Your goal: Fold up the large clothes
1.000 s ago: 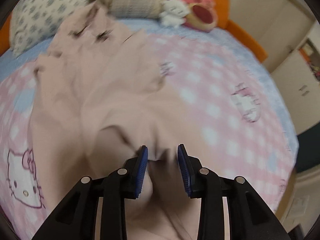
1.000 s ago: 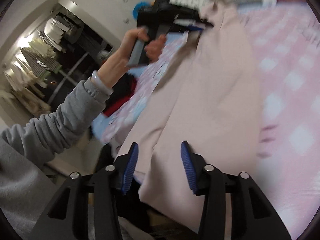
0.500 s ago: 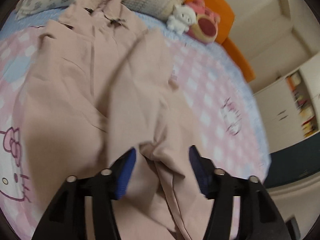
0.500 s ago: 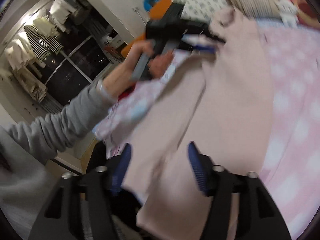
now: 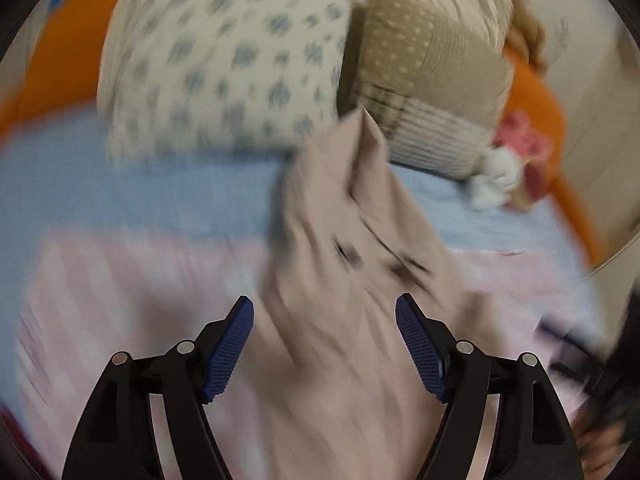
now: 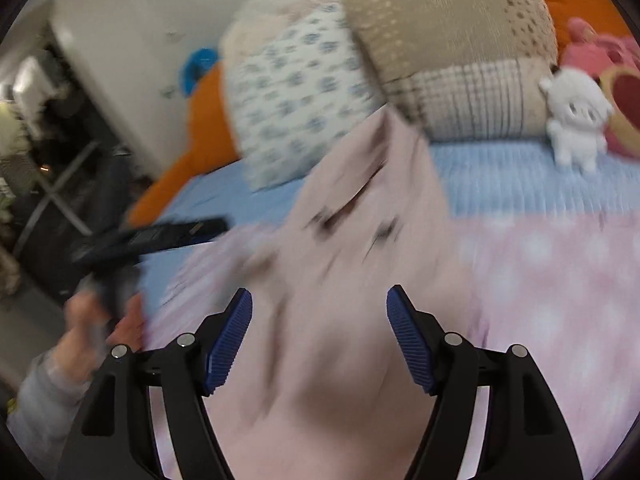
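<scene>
pillows (image 5: 224,64) and plush toy (image 6: 574,120) beyond garment (image 5: 344,280)

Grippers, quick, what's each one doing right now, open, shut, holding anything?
Left gripper: open, jaws just opened, nothing clamped; pink garment lies beyond.
Right gripper: open, jaws just opened, gripping nothing.

Pale pink garment (image 5: 344,320), large, lies spread flat on the pink-checked bedcover (image 6: 560,300), running lengthways toward the pillows; its far end narrows to a raised, creased point that touches the blue-flowered pillow (image 5: 224,60) and the beige patchwork pillow (image 5: 432,80). Dark small marks sit across its upper part, too blurred to identify; the near cloth lies in soft folds.
</scene>
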Demonstrator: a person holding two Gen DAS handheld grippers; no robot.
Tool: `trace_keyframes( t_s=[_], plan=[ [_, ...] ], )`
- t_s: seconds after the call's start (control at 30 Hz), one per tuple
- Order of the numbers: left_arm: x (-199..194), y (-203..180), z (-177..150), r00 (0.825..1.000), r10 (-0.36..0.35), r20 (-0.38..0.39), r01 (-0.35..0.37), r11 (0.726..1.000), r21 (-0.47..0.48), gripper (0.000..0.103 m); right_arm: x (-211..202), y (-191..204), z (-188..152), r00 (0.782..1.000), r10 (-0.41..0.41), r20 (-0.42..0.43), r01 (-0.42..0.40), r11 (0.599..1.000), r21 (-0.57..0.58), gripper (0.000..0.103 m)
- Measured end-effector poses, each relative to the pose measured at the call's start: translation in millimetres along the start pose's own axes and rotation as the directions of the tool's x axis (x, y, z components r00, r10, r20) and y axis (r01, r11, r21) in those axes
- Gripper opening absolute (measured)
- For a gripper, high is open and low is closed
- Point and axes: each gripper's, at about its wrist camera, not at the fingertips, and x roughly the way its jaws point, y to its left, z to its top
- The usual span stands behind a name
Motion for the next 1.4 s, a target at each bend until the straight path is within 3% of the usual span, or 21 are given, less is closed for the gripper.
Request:
trace_keyframes(
  t_s=[0.03, 0.1, 0.13, 0.2, 0.3, 0.43, 0.47, 0.53, 0.6, 0.63, 0.7, 0.77, 0.9, 1.0, 1.07, 1.1, 1.23, 1.3, 1.4],
  plan=[
    [13, -4, 12, 0.999, 0.039, -0.011, -0.038, 0.998, 0.055, 0.057, 16, -9, 13, 0.999, -0.038, 0.007, 0.038, 0.999, 0.005, 0.069],
    [44, -19, 33, 0.988, 0.155, -0.014, -0.151, 0.975, 0.166, 0.050, 54, -22, 40, 0.992, -0.127, 0.017, 0.127, 0.992, -0.012, 0.067],
    [55, -24, 39, 0.980, 0.201, 0.000, -0.197, 0.958, 0.209, 0.052, 80, -31, 59, 0.984, -0.177, 0.007, 0.177, 0.984, -0.014, 0.067],
    [82, -35, 51, 0.958, 0.285, 0.032, -0.282, 0.917, 0.283, 0.058, 114, -42, 76, 0.980, -0.201, -0.007, 0.201, 0.980, -0.007, 0.067],
    [110, -34, 66, 0.954, 0.297, 0.039, -0.294, 0.900, 0.322, 0.064, 148, -52, 94, 0.970, -0.244, -0.014, 0.244, 0.970, -0.007, 0.069],
    [139, -35, 64, 0.914, 0.395, 0.096, -0.399, 0.827, 0.395, 0.066, 195, -63, 103, 0.939, -0.334, -0.077, 0.331, 0.943, -0.044, 0.069],
    [146, -33, 64, 0.917, 0.388, 0.096, -0.393, 0.831, 0.395, 0.063, 208, -66, 102, 0.923, -0.375, -0.089, 0.371, 0.927, -0.054, 0.069],
    [158, -26, 60, 0.932, 0.353, 0.087, -0.359, 0.856, 0.371, 0.032, 224, -70, 97, 0.901, -0.428, -0.077, 0.424, 0.904, -0.058, 0.064],
    [169, -29, 54, 0.930, 0.355, 0.100, -0.365, 0.851, 0.378, 0.009, 234, -71, 91, 0.903, -0.421, -0.079, 0.417, 0.906, -0.066, 0.016],
    [173, -32, 52, 0.930, 0.356, 0.093, -0.364, 0.847, 0.389, 0.009, 236, -69, 88, 0.894, -0.441, -0.076, 0.434, 0.896, -0.088, 0.005],
    [173, -37, 49, 0.938, 0.336, 0.091, -0.344, 0.856, 0.387, 0.008, 226, -65, 89, 0.905, -0.423, -0.030, 0.420, 0.903, -0.088, 0.003],
    [158, -39, 50, 0.958, 0.271, 0.099, -0.288, 0.889, 0.357, 0.008, 203, -61, 94, 0.922, -0.387, 0.006, 0.387, 0.920, -0.064, 0.003],
    [92, -37, 50, 0.979, 0.146, 0.146, -0.176, 0.958, 0.226, 0.007, 141, -47, 97, 0.957, -0.285, 0.058, 0.288, 0.957, -0.040, 0.003],
    [31, -49, 37, 0.984, 0.052, 0.168, -0.087, 0.974, 0.211, 0.007, 78, -29, 84, 0.974, -0.199, 0.106, 0.204, 0.978, -0.040, 0.003],
    [-12, -61, 13, 0.985, -0.040, 0.166, 0.002, 0.976, 0.219, 0.007, 35, -16, 65, 0.983, -0.133, 0.127, 0.140, 0.989, -0.043, 0.003],
    [-26, -65, 2, 0.985, -0.049, 0.164, 0.010, 0.973, 0.229, 0.007, 8, -7, 47, 0.987, -0.093, 0.134, 0.102, 0.993, -0.058, 0.003],
    [-78, -70, -74, 0.969, -0.188, 0.161, 0.148, 0.962, 0.231, 0.008, -59, 21, -20, 0.986, -0.054, 0.159, 0.079, 0.985, -0.152, 0.003],
    [-79, -65, -115, 0.963, -0.243, 0.117, 0.219, 0.958, 0.184, 0.008, -77, 23, -63, 0.989, -0.037, 0.142, 0.059, 0.986, -0.154, 0.003],
    [-56, -59, -171, 0.966, -0.253, 0.051, 0.245, 0.960, 0.133, 0.008, -75, 17, -124, 0.996, -0.010, 0.084, 0.020, 0.992, -0.126, 0.005]
  ],
)
